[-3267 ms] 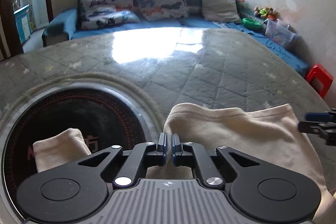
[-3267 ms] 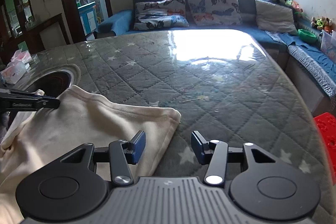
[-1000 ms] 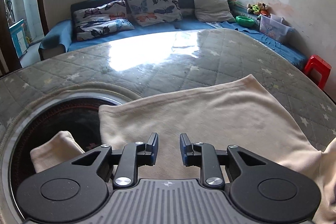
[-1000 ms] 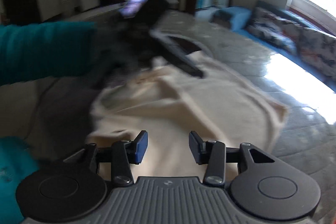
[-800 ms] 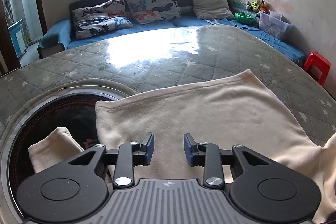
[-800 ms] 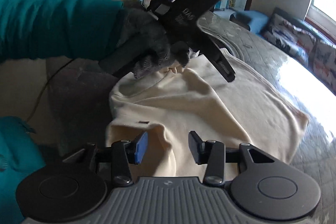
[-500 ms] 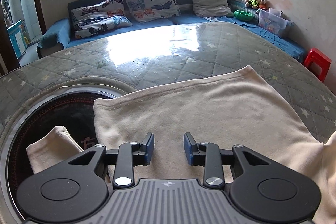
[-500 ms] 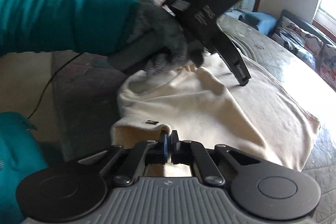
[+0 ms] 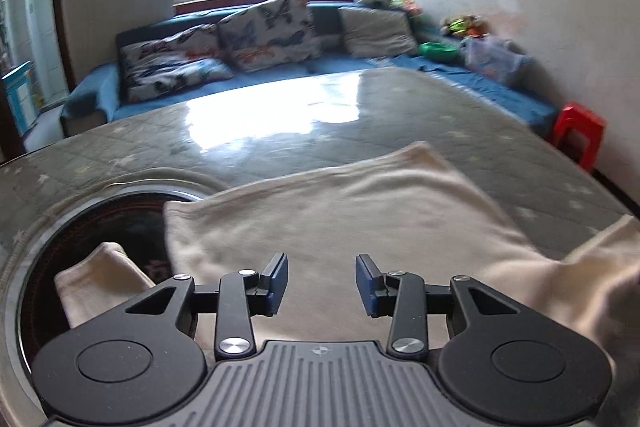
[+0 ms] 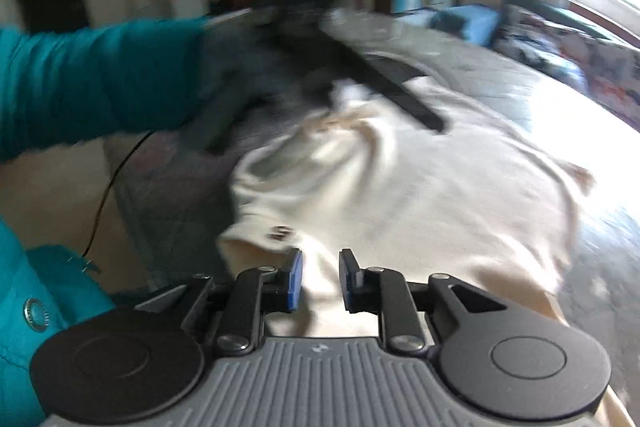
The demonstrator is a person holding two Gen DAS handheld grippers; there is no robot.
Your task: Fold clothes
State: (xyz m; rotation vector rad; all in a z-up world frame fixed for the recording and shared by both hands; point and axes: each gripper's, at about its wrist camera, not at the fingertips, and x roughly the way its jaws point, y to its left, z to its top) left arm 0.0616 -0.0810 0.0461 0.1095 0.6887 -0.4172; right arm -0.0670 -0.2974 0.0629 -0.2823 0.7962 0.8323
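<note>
Both hand-held grippers moved: left hand-held gripper (image 9: 321,281) and right hand-held gripper (image 10: 319,275) are opening, holding nothing, over the soft, light, floppy shirt (image 9: 360,219) on the worktop (image 9: 280,131); grab its edge.

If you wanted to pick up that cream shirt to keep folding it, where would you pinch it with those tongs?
Probably at the thick hem corner of the cream shirt, beside the small dark tag, coming from the near table edge. There the cloth bunches up, so there is a raised edge to pinch. The right tongs are opening with that fabric between them, not pressed.
</note>
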